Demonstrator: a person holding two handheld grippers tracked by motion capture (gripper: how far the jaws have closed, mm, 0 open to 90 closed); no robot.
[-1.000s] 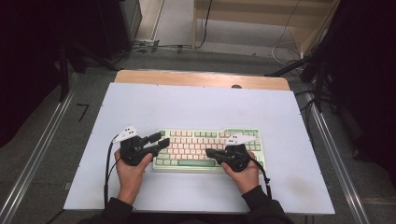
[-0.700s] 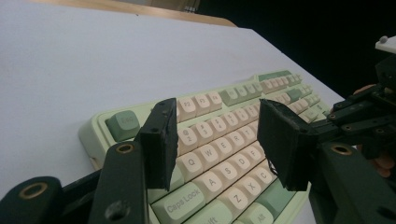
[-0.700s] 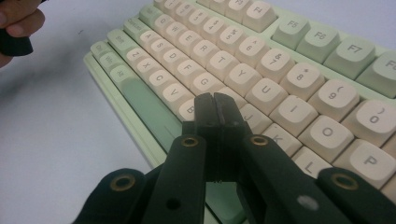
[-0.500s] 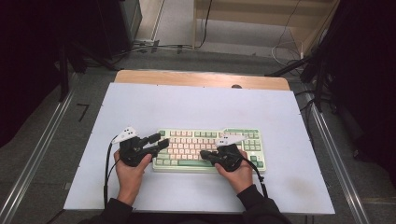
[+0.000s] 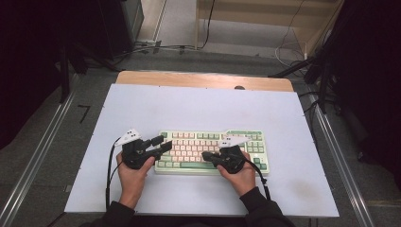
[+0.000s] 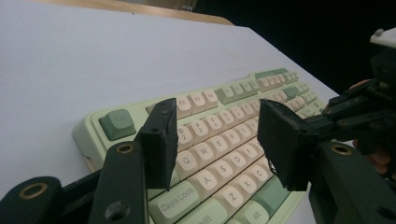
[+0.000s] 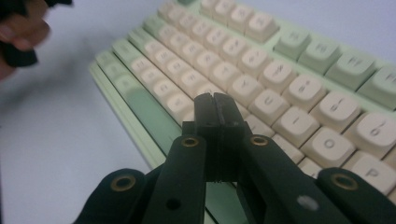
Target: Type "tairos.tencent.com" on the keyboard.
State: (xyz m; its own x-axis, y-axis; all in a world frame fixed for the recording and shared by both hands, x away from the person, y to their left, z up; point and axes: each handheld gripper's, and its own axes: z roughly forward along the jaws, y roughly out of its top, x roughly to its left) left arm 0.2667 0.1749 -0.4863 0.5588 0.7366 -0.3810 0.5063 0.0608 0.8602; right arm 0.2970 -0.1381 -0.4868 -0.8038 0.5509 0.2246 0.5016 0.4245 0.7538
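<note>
While a person's two hands rest at the near edge of a pale lavender table [image 5: 142, 109], each holds a black two-jaw gripper over a mint-green keyboard [image 5: 210, 151] with cream keys, which lies flat near the front middle of the table. The left gripper [image 5: 161, 143] hovers at the keyboard's left end with its jaws standing apart and nothing between them; in the left gripper view the keyboard [image 6: 219, 140] shows through the gap between the pads [image 6: 161, 140], the Caps Lock and letter rows just beyond and below them. The right gripper [image 5: 207, 156] points across the lower middle of the keyboard with its jaws pressed fully together, holding nothing; in the right gripper view its joined tip sits low over the bottom letter rows of the keyboard [image 7: 280, 93], close to the long green space bar [image 7: 149, 114]. Whether the tip touches a key cannot be told. It looks as if the closed right gripper is being used as a single finger to press keys. The risk from here is that the blunt joined tip, wider than one keycap's face, lands on the seam between two neighbouring keys and presses both or the wrong one. A slanted push could also slide the light keyboard along the smooth table, and the open left jaws could catch a keycap edge.
</note>
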